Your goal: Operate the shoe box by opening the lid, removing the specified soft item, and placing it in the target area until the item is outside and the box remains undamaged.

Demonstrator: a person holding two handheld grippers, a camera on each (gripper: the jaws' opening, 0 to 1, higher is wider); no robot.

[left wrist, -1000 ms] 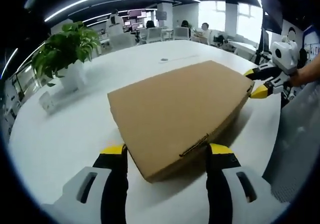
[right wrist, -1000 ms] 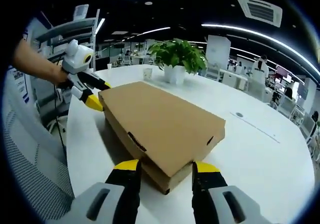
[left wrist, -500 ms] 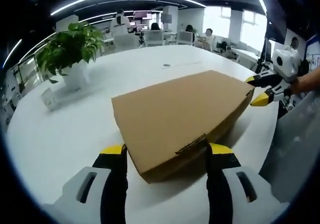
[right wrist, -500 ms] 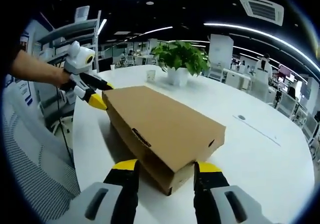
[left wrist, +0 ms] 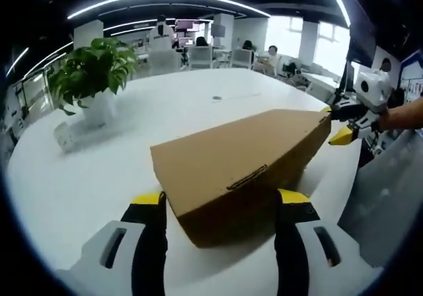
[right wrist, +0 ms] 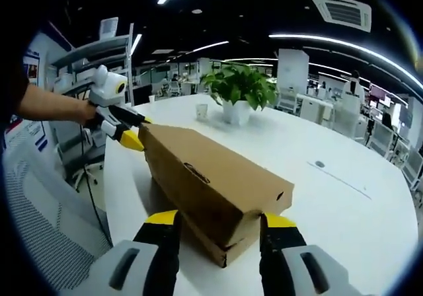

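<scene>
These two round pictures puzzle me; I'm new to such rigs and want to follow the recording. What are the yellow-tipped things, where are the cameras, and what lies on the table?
No robot here: a person holds a two-fingered gripper in each hand, and a fisheye camera rides on each. In the left gripper view, the left gripper rises from the bottom, its fingers either side of one end of a cardboard shoe box. The right gripper view looks from the opposite end, where the right gripper straddles that end. Each gripper also appears far off in the other's view. The lid looks raised on one side. The box sits on a white table, beside a potted plant.
</scene>
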